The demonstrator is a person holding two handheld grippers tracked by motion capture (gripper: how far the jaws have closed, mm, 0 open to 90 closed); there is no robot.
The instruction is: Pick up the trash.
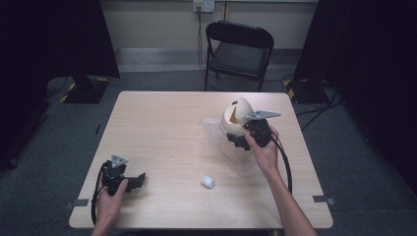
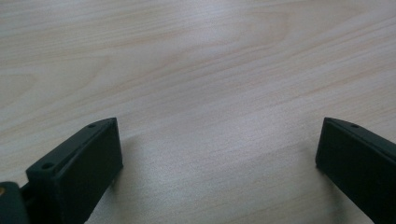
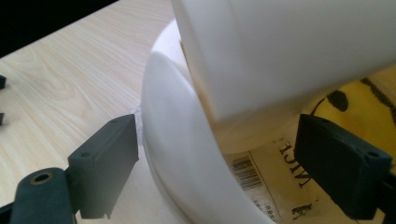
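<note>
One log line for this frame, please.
left gripper: open, idle on table | right gripper: open around white container | small white object: loose

Right hand-held gripper [image 1: 239, 139]: its own view crops the cream container [image 3: 261, 93] at top, right & bottom, so full shape can't be told. Printed label [image 3: 280, 172] cut off at the bottom edge, text mostly unreadable. From the high view, small white object [image 1: 207, 182] on the worktop [image 1: 162, 128] too small to identify. Clear plastic wrap [image 1: 212, 129] faint, outline vague, partly behind the container.
</note>
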